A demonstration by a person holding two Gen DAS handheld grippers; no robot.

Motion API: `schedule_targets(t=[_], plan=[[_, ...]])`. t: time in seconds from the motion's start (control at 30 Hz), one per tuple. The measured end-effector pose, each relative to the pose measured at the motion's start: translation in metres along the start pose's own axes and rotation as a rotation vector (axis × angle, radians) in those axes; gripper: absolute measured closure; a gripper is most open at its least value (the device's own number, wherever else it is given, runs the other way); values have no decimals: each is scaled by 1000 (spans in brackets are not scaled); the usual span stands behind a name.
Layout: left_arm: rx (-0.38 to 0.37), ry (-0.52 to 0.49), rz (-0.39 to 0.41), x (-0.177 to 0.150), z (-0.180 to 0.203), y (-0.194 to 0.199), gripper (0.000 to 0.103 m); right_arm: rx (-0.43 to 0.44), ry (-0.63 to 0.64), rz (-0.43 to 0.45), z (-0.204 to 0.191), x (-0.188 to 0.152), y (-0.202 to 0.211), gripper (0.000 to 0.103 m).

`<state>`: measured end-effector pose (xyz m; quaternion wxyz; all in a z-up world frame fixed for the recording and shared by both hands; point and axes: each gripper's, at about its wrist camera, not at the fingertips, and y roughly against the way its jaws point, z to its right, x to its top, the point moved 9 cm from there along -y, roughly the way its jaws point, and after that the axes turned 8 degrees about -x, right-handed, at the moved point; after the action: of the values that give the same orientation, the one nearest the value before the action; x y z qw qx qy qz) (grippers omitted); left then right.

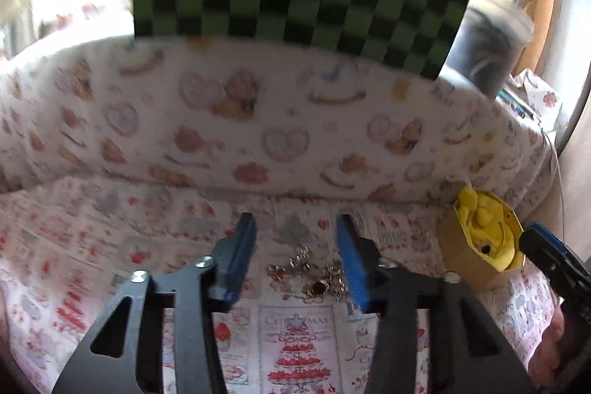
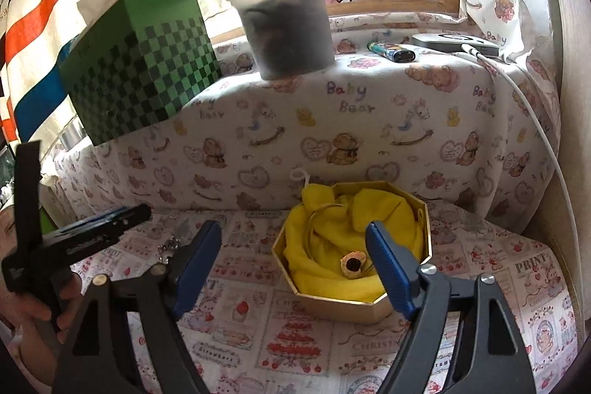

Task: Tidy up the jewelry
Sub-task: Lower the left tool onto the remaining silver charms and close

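Note:
A small heap of gold and silver jewelry (image 1: 314,277) lies on the Christmas-print cloth between the blue fingers of my left gripper (image 1: 295,228). The heap sits close to the right-hand finger (image 1: 351,261), with a gap to the other one, and the pads do not press on it. An octagonal gold box (image 2: 343,305) lined with yellow cloth holds a gold piece with a dark stone (image 2: 352,263) and a thin bangle (image 2: 325,220). My right gripper (image 2: 293,226) stands open just in front of this box, with nothing between its fingers. The box (image 1: 461,257) also shows in the left wrist view.
A padded ledge in bear-print cloth (image 2: 369,120) rises behind the work area. On it stand a green checkered box (image 2: 140,69), a plastic tub (image 2: 288,24), a lighter (image 2: 391,51) and a flat device (image 2: 454,41) with a white cable. A hand (image 2: 40,305) holds the left gripper.

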<state>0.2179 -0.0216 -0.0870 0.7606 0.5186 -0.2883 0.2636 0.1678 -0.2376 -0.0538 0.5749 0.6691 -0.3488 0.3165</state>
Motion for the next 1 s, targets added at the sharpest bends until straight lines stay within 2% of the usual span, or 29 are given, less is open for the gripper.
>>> schedule_targets(t=[0.13,0.27,0.33,0.4,0.43,0.67,0.8,1.0], plan=[[24,1,-112,-17,-2,-21,71,-6,-2,-6,1,0,-2,24],[19,34,-136,-21,-3,-29,73,-9,-5,-13,2,-1,-3,24],[21,39,-135,-21,-7,-31,84,-8,-6,-17,1,-2,-3,24],[-14,56,-146,-23,-6,-33,99,-7,-5,-21,1,-2,-4,24],[-24,63,-148,-23,-6,-34,99,-7,-4,-24,1,-3,-4,24],[-54,92,-58,-14,-11,-2,100,-7,-2,-28,0,-3,-5,24],[-36,75,-11,-11,-11,22,100,6,-2,-33,-3,-4,-5,24],[45,32,96,12,-11,59,100,66,39,-41,-22,-5,5,24]])
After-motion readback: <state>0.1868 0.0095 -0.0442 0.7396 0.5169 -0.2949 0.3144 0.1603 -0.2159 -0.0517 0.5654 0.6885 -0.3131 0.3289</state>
